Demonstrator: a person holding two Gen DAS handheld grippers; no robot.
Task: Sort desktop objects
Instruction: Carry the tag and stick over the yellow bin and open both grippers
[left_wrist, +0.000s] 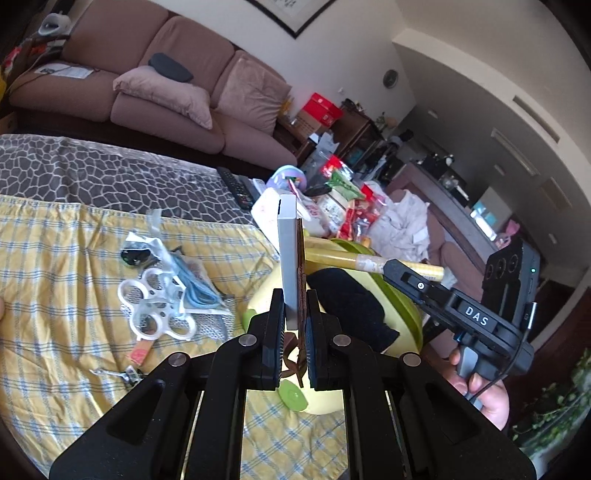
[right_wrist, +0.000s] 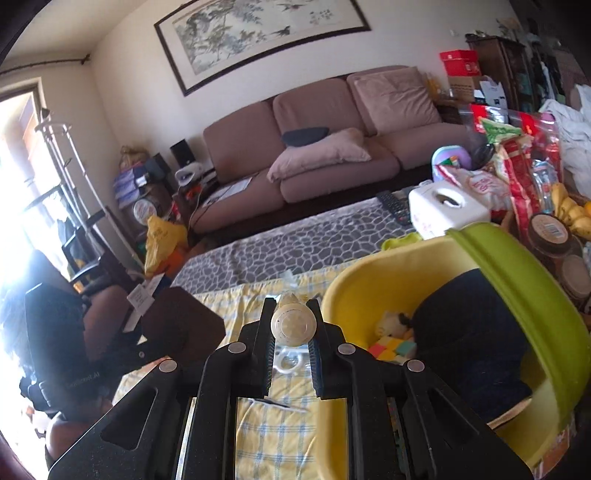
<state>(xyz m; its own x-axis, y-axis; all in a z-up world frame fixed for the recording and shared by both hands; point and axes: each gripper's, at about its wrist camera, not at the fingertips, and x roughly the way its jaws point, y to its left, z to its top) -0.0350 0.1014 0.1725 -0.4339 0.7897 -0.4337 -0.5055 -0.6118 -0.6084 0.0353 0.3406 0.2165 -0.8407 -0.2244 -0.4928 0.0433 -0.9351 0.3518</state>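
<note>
The left gripper is clamping a thin grey card upright, and the right gripper is pinching a round cap; both are probably heading for the yellow-green bin for sorting.

Left gripper: matt black plastic, with dull silver metal pivot pins. It clamps a thin grey card, smooth and matt, backed by a brown sheet. Right gripper: same black plastic; between its pads, a cream cap, slightly translucent plastic. Tablecloth: woven cotton-like cloth, yellow check, matt, a little creased. Bin: smooth plastic with a soft sheen, yellow and green. Ring holder: white glossy plastic. Sofa: soft, napped cloth.
</note>
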